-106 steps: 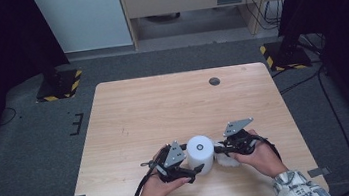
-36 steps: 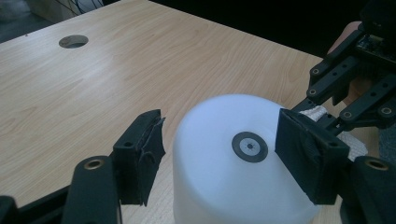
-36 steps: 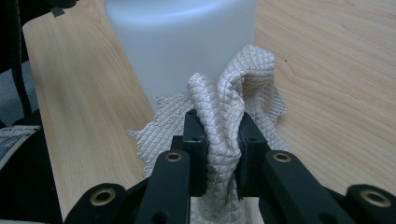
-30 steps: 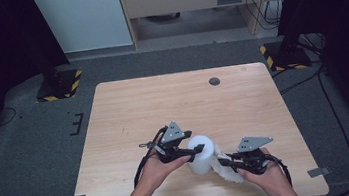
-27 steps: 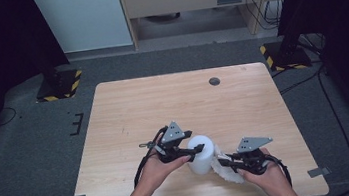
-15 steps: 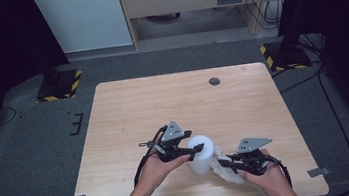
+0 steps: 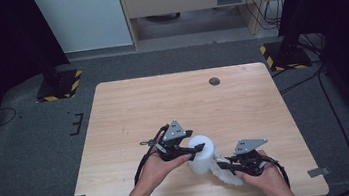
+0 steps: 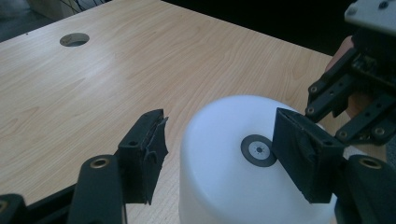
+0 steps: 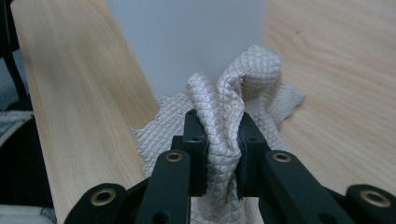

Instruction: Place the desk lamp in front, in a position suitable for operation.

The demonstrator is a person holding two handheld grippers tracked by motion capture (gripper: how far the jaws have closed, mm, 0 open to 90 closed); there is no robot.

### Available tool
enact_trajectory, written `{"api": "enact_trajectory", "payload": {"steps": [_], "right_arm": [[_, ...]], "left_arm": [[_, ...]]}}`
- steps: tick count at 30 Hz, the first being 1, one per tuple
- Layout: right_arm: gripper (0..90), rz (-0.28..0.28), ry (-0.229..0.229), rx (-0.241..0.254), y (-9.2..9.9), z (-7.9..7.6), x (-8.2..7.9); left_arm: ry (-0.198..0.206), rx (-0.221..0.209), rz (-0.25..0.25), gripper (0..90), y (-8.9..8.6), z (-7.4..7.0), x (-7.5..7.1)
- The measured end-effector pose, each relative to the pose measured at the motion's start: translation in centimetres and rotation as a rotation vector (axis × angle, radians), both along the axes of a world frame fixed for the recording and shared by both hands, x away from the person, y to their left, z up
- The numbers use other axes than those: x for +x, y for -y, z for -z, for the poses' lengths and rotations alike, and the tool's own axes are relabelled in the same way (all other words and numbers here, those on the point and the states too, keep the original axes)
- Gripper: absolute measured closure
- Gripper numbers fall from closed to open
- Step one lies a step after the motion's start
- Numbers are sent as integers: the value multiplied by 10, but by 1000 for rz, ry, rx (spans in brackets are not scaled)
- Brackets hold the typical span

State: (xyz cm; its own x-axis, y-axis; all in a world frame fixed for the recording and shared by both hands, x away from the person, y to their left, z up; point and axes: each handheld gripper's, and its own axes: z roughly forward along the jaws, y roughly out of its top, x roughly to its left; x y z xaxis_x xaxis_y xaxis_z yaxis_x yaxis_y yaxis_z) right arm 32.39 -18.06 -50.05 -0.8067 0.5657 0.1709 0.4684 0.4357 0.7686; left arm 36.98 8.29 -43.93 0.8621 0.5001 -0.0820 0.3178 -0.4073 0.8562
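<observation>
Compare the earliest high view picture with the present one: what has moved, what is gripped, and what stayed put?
The right gripper has drawn back toward the table's near right edge, shut on the quilted cloth. The white container now leans instead of facing upward. The left gripper sits slightly higher up the table, its jaws straddling the container. The table and its grommet hole are unchanged.

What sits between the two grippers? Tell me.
The white container stands between the left gripper and the right gripper, which pinches a quilted cloth against its side; clearest in the high view.
</observation>
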Motion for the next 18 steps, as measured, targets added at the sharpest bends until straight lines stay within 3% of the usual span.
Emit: {"api": "enact_trajectory", "payload": {"steps": [4, 8, 10, 12, 16, 18], "right_arm": [[782, -12, 2, -8, -5, 1, -1], [783, 11, 65, 106, 2, -19, -4], [783, 12, 77, 137, 4, -26, -6], [782, 9, 73, 125, 3, -24, -7], [782, -1, 26, 38, -2, -9, -6], [781, -7, 21, 34, -2, -9, -6]], "left_arm": [[-8, -3, 3, 344, 0, 0, 1], [-6, -1, 8, 344, 0, 0, 1], [-6, -1, 8, 344, 0, 0, 1], [-7, -2, 7, 345, 0, 0, 1], [-4, 1, 2, 344, 1, 0, 1], [-3, 3, 3, 344, 1, 0, 1]]}}
